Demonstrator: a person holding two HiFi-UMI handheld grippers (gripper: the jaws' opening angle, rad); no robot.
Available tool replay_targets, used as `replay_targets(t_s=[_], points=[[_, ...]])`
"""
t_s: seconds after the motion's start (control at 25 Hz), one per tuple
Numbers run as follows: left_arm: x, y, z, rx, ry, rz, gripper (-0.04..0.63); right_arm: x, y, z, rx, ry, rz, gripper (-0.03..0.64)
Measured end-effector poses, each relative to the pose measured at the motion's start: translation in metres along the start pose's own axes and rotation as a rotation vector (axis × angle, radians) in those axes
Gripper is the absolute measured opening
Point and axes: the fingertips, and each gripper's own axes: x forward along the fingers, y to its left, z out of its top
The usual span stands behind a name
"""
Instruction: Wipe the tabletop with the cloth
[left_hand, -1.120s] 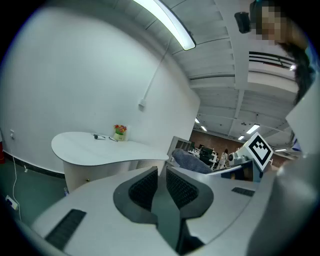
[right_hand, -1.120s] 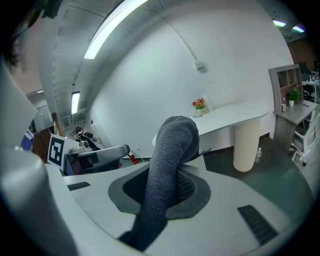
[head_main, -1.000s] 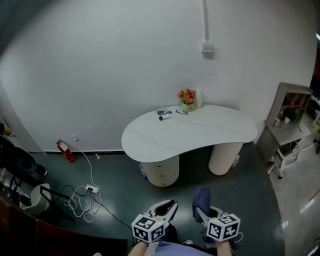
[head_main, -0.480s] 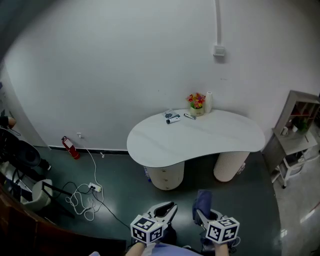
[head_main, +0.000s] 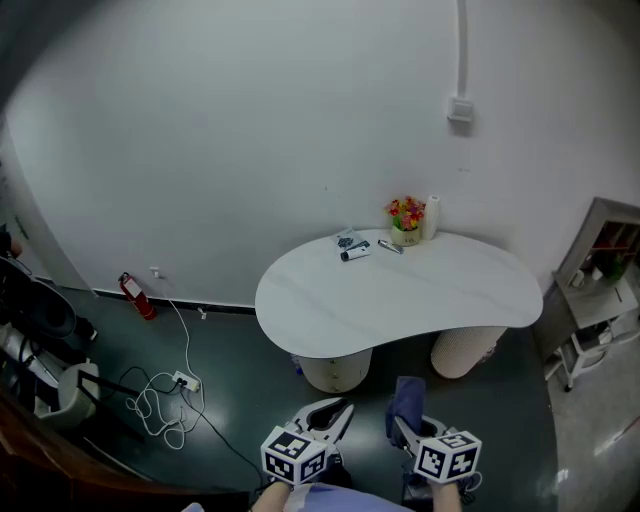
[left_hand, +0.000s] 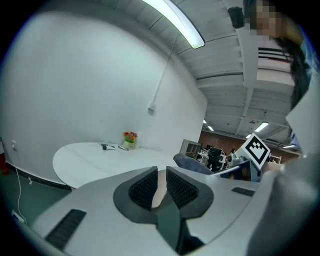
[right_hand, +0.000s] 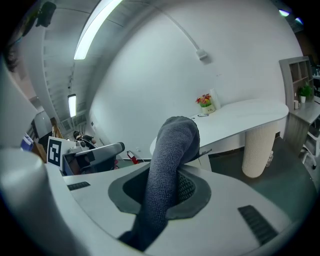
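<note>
White kidney-shaped table (head_main: 400, 295) against the wall (head_main: 250, 120), with a flower pot (head_main: 405, 222) and a white roll (head_main: 432, 216) at its far edge. Foreground: left gripper (head_main: 337, 413); right gripper (head_main: 402, 428) holding a dark blue cloth (head_main: 405, 398).

Office space: white table (head_main: 400, 295), ceiling strip light (left_hand: 182, 27), shelf unit (head_main: 605, 290).

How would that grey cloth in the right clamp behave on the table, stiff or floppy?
Probably floppy: the cloth bends over above the right gripper, which is shut on it. Its knitted-looking weave suggests light weight and some grip. It would likely bunch when pushed across the smooth white table.
</note>
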Motion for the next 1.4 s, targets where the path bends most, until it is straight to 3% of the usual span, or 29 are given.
replay_targets(t_s=[0.32,0.68,1.0,1.4], points=[[0.009,0.082,0.030,0.012,-0.022,0.031,0.061,0.081,0.016,0.045,-0.014,0.038,0.013,0.071],[-0.010,0.168,0.025,-0.044,-0.038,0.106,0.061,0.175,0.047,0.076,-0.088,0.108,0.041,0.071],[-0.024,0.226,0.027,0.006,-0.026,0.208,0.061,0.257,0.070,0.111,-0.169,0.176,0.118,0.071],[-0.018,0.286,0.035,-0.075,-0.046,0.335,0.061,0.375,0.085,0.182,-0.182,0.190,0.238,0.071]])
